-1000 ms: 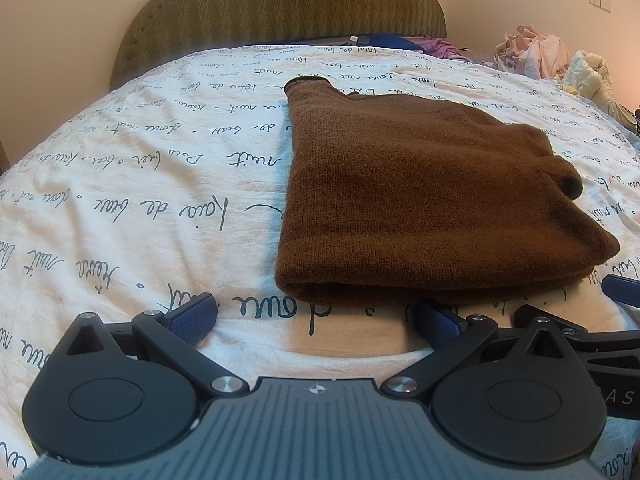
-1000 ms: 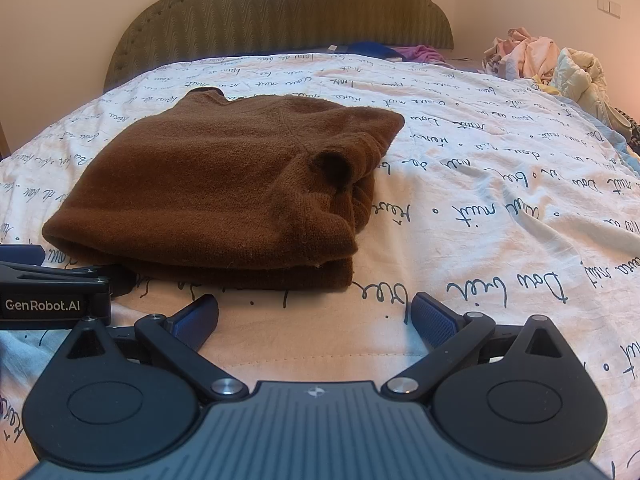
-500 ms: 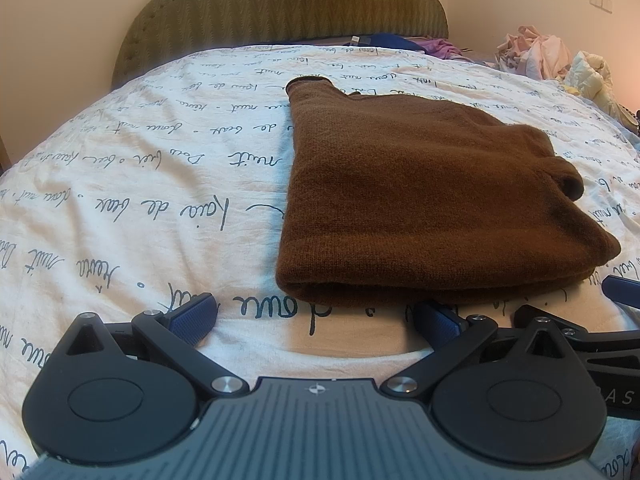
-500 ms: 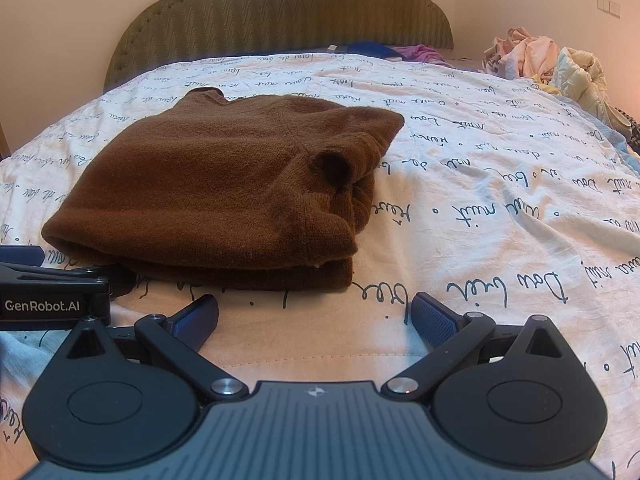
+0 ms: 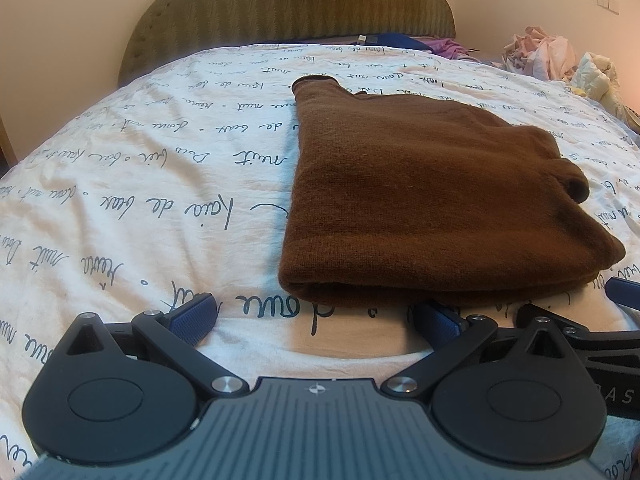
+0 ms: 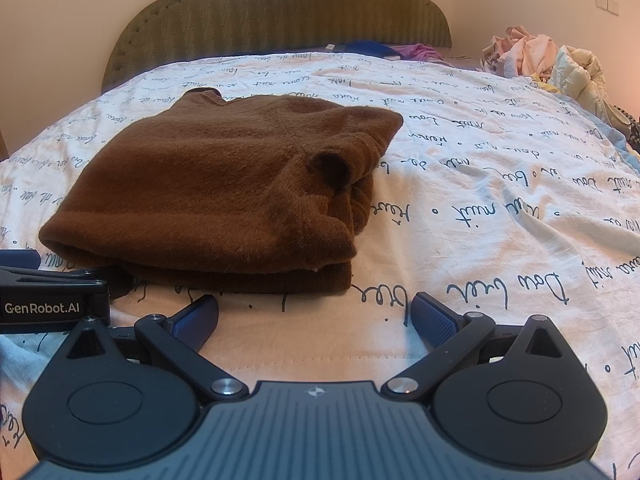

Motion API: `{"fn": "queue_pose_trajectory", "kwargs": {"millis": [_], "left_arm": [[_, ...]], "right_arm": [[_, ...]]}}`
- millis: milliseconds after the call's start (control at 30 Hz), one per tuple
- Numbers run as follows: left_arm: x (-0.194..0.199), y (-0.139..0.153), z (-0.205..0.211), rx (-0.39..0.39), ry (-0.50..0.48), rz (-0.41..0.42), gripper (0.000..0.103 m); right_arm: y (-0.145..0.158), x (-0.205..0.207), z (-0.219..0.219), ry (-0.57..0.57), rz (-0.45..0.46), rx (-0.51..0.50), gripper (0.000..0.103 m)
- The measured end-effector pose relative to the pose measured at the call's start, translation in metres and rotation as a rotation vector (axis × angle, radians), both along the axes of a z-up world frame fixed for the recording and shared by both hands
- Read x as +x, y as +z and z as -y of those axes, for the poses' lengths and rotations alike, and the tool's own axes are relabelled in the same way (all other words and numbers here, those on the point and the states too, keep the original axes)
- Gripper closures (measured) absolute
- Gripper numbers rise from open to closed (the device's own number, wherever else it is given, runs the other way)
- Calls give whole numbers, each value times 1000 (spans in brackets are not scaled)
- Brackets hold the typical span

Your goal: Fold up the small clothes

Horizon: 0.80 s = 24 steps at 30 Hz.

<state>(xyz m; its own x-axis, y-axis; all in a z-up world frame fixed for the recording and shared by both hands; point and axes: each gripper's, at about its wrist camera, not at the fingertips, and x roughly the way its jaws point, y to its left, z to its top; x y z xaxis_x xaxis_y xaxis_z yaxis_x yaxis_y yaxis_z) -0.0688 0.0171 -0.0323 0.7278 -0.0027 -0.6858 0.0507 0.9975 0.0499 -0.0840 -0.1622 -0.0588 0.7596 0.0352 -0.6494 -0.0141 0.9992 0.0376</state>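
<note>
A bed with script-printed sheet holds a folded brown sweater at centre frame, soft and limp, best pinched along its near folded edge; both the left gripper and right gripper are spread and empty.

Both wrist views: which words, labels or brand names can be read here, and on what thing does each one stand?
"GenRobot.AI": white print on the side of the left gripper, seen in the right wrist view.
"AS": end of a cut-off label on the right gripper, seen in the left wrist view.
Bedsheet: upside-down cursive print, seemingly "nuit" and "de beaux" repeated; most is too distorted to read.
</note>
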Motion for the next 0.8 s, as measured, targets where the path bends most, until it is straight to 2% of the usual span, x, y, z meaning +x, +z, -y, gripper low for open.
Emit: {"fn": "queue_pose_trajectory", "kwargs": {"millis": [800], "left_arm": [[-1,-1,1,0,8,2,0]], "right_arm": [[0,4,2,-1,0,2,0]]}}
